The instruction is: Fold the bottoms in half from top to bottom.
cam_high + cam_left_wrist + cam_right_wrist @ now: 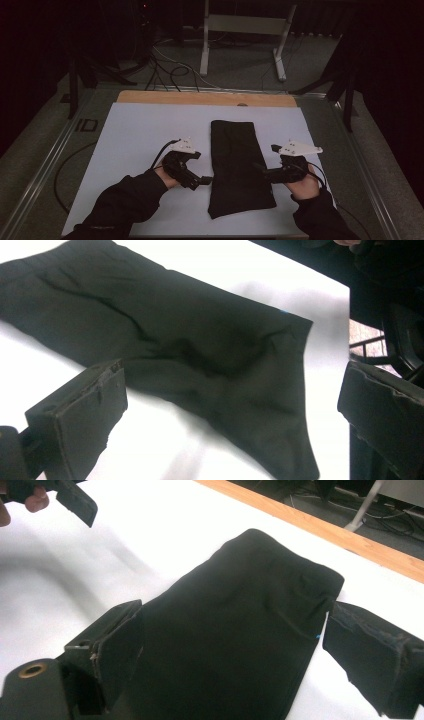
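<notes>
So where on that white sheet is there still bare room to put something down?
The white mat is bare between its left edge and the black cloth, beyond the left gripper. A narrower bare strip runs between the cloth and the right edge, beyond the right gripper. It is crowded at the cloth's near sides, where both grippers sit.

Black cloth point(235, 630) runs off the right gripper view's bottom edge

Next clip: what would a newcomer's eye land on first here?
The black folded cloth lying lengthwise in the middle of the white table surface stands out most. A hand-held gripper flanks it on each side near its near end: the left hand-held gripper at its left edge and the right hand-held gripper at its right edge, both with jaws open.
</notes>
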